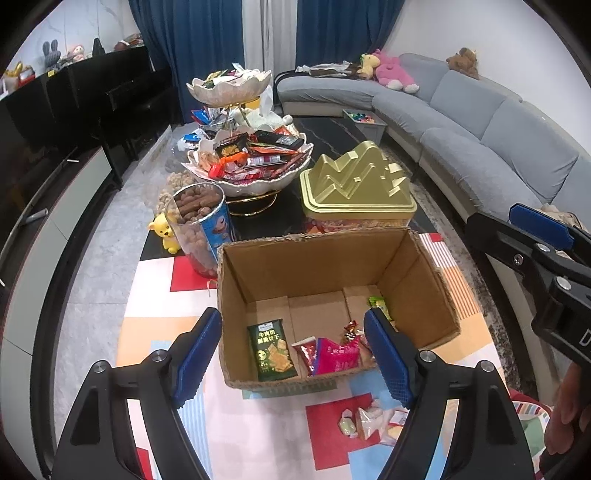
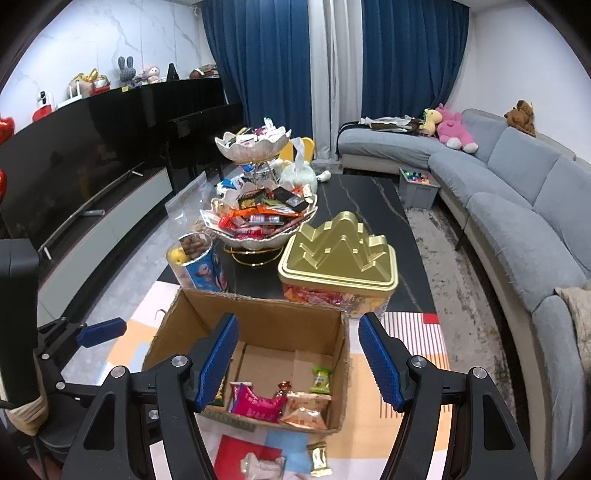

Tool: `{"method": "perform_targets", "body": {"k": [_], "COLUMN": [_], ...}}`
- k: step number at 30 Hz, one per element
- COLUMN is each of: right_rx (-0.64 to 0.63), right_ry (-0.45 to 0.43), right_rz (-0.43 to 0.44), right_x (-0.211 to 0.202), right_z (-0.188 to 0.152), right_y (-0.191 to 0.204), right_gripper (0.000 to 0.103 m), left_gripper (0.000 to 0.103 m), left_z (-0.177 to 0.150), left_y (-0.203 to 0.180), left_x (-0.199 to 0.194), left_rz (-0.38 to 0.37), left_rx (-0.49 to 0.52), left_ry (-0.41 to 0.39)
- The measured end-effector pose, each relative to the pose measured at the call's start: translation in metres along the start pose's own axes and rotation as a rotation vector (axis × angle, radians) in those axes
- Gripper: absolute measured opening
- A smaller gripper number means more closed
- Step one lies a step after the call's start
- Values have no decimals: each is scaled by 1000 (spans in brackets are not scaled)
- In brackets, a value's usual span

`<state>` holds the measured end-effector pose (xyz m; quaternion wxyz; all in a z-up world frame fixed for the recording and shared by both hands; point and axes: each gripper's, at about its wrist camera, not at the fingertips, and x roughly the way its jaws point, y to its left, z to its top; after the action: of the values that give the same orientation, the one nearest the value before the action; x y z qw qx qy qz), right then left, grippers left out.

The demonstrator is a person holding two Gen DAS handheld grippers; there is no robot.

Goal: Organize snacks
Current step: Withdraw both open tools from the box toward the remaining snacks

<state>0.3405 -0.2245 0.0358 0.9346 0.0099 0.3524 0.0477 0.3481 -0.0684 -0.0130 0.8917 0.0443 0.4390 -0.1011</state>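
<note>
Both the left gripper [image 1: 293, 356] and the right gripper [image 2: 297, 358] hang released and empty over the cardboard box [image 1: 328, 258], low in the frame, so snacks land inside.

Ahead of my grippers, deep blue curtains [image 2: 266, 70] hang floor-length on the far wall, a pale strip between them. Off to the right a grey sectional sofa [image 2: 517, 184] curves round — plush toys [image 2: 452, 127] sit on its far end. To the left I see a long black TV cabinet [image 2: 110, 147] against a white marbled wall [image 2: 110, 33]. Grey marble-look floor [image 1: 96, 266] below.
</note>
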Motion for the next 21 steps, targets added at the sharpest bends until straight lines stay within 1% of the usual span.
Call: {"method": "perform_targets", "body": {"k": [13,21], "right_rx": [17,27], "right_ry": [-19,-14], "right_rz": [-28,-34], "right_x": [-30,-43], "right_z": [-17,-31], "right_y": [-19,-25], "right_gripper": [68,68], "left_gripper": [79,79], "left_z": [-15,-26], "left_y": [-20,-28], "left_x": [-28,-37], "left_rz": [-8,-18], "left_rx": [26,29], "left_ry": [-25,-24]}}
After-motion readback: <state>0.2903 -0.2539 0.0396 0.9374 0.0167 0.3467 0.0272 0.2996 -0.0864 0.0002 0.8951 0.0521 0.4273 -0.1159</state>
